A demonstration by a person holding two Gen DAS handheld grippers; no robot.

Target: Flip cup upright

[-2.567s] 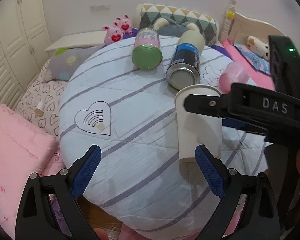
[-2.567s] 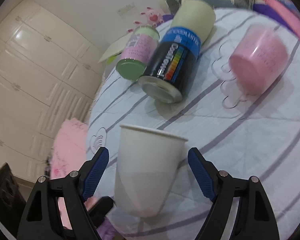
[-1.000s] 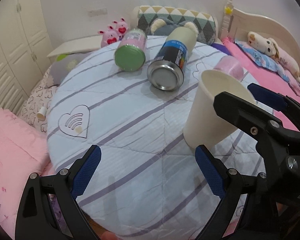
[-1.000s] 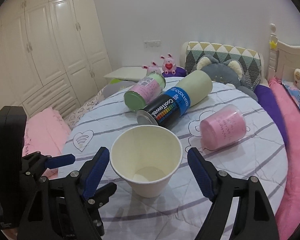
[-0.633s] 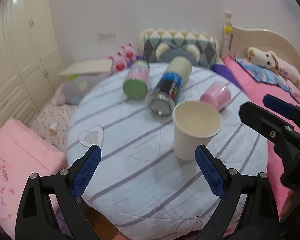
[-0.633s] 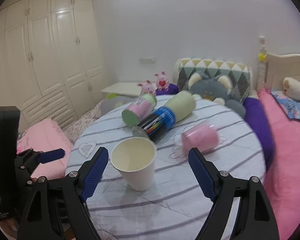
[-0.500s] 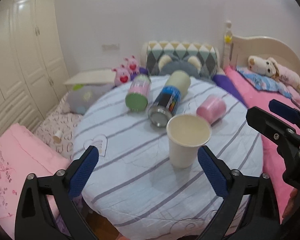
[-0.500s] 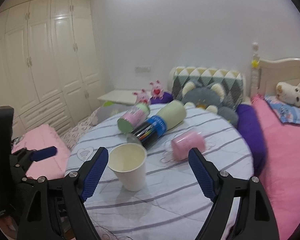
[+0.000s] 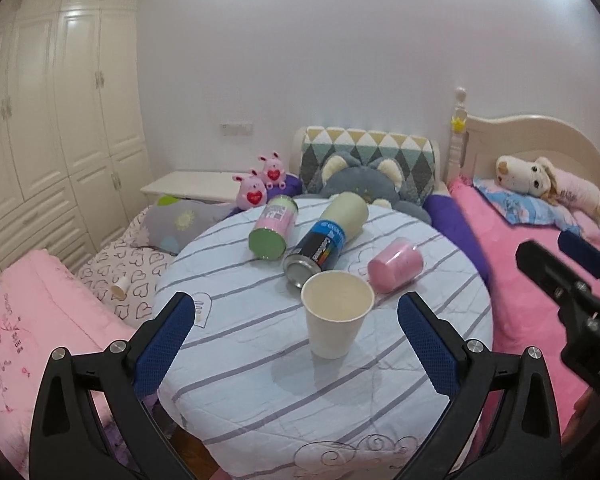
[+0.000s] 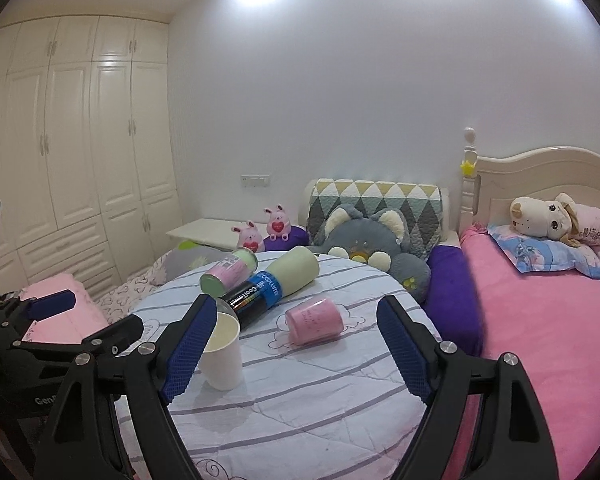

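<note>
A white paper cup (image 9: pixel 336 314) stands upright, mouth up, on the round striped table (image 9: pixel 260 380). In the right wrist view the cup (image 10: pixel 222 354) sits partly behind my right gripper's left finger. My left gripper (image 9: pixel 296 344) is open and empty, well back from the cup. My right gripper (image 10: pixel 292 344) is open and empty, raised and back from the table. The right gripper also shows at the right edge of the left wrist view (image 9: pixel 572 280). The left gripper shows at the left of the right wrist view (image 10: pixel 72 320).
A pink-and-green can (image 9: pixel 272 228), a black-and-blue spray can (image 9: pixel 324 248) and a pink cup (image 9: pixel 394 264) lie on their sides behind the paper cup. A pink bed (image 10: pixel 540 320) is right, pink bedding (image 9: pixel 32 320) left, wardrobes (image 10: pixel 72 160) at far left.
The right gripper let go of the cup, which now stands upright on the table. Both grippers have pulled back and up, so the table and cup look smaller.
</note>
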